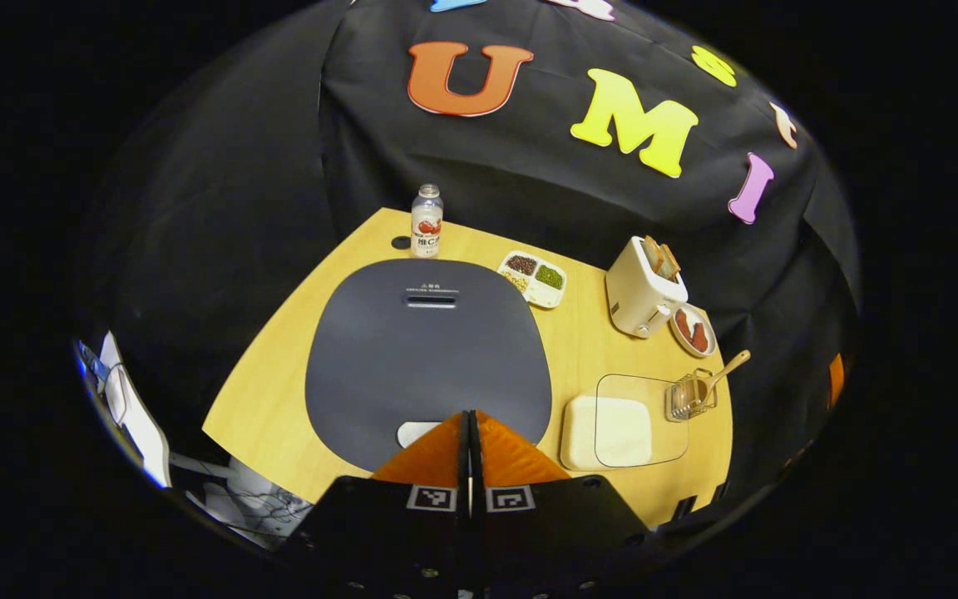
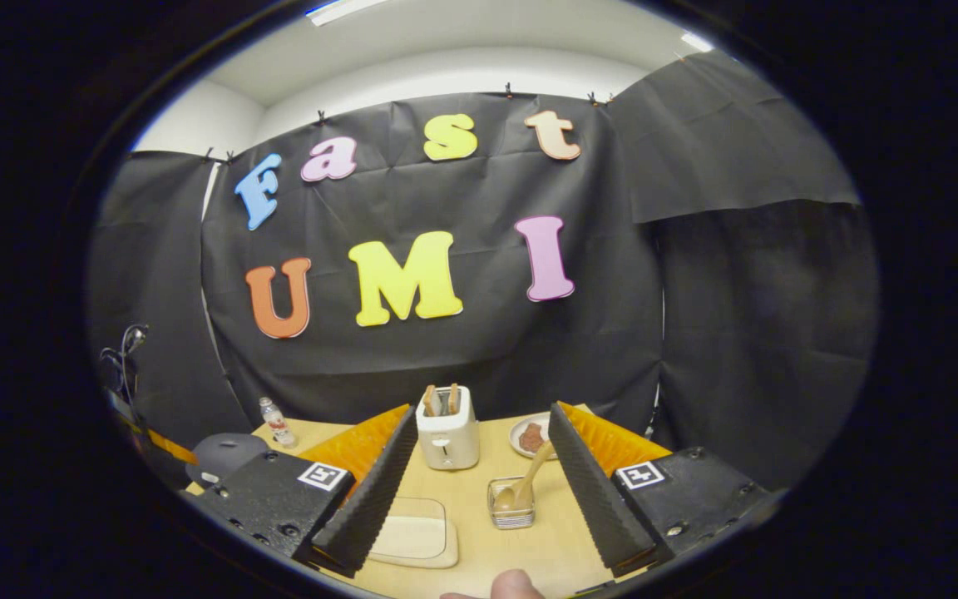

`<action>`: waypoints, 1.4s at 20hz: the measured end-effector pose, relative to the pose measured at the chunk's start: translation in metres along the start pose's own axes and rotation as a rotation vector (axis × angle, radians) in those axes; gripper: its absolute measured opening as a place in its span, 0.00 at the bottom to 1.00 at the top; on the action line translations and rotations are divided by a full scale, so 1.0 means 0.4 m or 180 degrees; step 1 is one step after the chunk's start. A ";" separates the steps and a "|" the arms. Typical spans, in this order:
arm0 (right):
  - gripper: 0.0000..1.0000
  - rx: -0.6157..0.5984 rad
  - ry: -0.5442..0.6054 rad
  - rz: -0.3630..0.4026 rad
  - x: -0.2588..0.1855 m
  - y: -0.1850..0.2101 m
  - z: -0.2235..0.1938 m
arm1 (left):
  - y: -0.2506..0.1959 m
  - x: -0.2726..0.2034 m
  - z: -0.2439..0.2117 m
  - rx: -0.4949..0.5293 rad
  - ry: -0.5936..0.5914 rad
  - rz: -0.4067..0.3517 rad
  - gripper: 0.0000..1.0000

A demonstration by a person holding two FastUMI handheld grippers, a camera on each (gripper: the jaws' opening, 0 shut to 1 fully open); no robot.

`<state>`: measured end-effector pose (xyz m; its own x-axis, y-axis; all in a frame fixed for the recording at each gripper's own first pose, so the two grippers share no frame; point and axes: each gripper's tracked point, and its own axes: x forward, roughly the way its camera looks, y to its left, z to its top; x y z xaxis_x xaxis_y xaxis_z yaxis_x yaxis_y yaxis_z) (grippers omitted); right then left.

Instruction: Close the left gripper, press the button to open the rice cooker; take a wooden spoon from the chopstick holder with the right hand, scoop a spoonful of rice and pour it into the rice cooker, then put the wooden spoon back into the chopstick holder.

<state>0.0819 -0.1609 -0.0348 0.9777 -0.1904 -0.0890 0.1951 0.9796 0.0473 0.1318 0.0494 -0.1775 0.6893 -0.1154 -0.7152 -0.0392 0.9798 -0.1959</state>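
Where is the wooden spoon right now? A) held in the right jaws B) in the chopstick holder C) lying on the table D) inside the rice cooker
B: the wooden spoon stands in the chopstick holder, handle leaning out, while the right gripper has its jaws spread wide with nothing between them, and the rice cooker has its lid down.

Left gripper (image 1: pixel 471 424) poised over the rice cooker (image 1: pixel 427 353), jaws together.
Right of the cooker: a rice dish (image 1: pixel 605 431), then the chopstick holder (image 1: pixel 691 396) with the wooden spoon (image 1: pixel 727 369).
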 end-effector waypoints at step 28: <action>1.00 -0.0054 -0.0049 -0.0021 -0.019 -0.004 0.022 | 0.013 -0.078 0.142 0.0196 -0.0762 0.0213 0.00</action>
<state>0.0750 -0.1617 -0.0254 0.9775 -0.1977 -0.0739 0.2004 0.9793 0.0300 0.1512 0.0674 -0.1180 0.8386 -0.0153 -0.5445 -0.0513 0.9929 -0.1069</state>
